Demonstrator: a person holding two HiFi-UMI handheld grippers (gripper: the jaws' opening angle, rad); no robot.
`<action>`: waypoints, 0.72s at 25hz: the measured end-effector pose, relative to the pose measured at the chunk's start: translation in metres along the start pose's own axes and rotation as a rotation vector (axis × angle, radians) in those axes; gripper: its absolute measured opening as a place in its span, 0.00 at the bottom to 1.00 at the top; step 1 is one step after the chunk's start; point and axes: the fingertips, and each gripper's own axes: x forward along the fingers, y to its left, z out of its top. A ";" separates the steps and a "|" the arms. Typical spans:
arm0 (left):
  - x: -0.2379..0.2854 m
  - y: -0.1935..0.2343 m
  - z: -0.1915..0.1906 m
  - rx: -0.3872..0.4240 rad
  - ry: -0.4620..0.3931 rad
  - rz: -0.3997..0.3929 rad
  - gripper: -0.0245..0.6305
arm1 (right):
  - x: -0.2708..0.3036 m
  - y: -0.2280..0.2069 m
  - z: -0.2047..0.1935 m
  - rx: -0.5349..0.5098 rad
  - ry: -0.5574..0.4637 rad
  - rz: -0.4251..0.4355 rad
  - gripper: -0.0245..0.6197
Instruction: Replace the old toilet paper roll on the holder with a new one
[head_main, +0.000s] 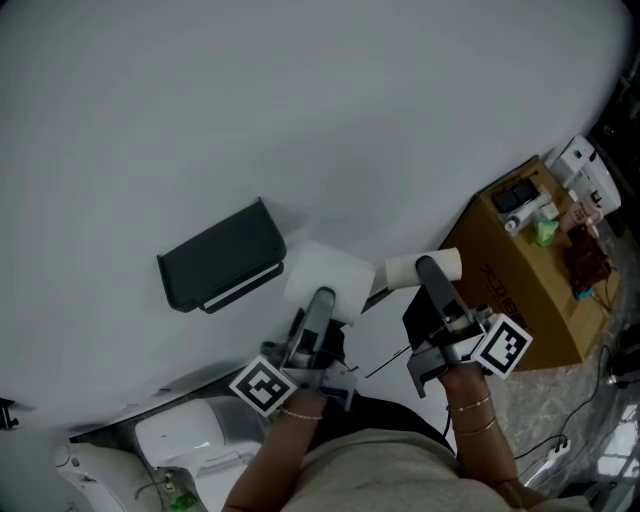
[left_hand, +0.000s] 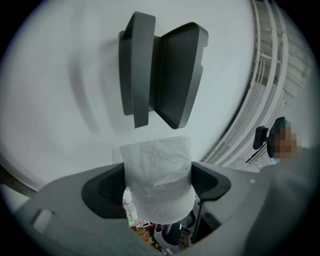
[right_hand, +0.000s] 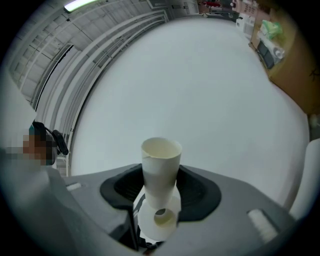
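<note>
Clamped between the left gripper (head_main: 322, 298) jaws, a roll (left_hand: 157, 172) is held near the holder (left_hand: 167, 75), while a tube (right_hand: 161, 167) is gripped between the right gripper (head_main: 428, 268) jaws.

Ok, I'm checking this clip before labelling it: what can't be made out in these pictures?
- Holder: its spindle, if any; head view and left gripper view, hidden by its own dark cover.
- Left gripper: its tips, head view, behind the new roll.
- Things on the cardboard box: head view, too small and dim.
- White fixture: head view, cut by the bottom edge.
</note>
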 end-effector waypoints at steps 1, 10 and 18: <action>0.002 0.000 0.001 0.001 -0.004 -0.004 0.66 | 0.000 0.000 0.000 -0.004 0.002 -0.001 0.35; 0.005 0.012 0.008 0.024 -0.021 0.009 0.66 | 0.004 0.003 -0.010 -0.006 0.024 0.009 0.35; 0.007 0.018 0.021 0.005 -0.118 -0.001 0.66 | 0.012 0.005 -0.016 -0.005 0.031 0.014 0.35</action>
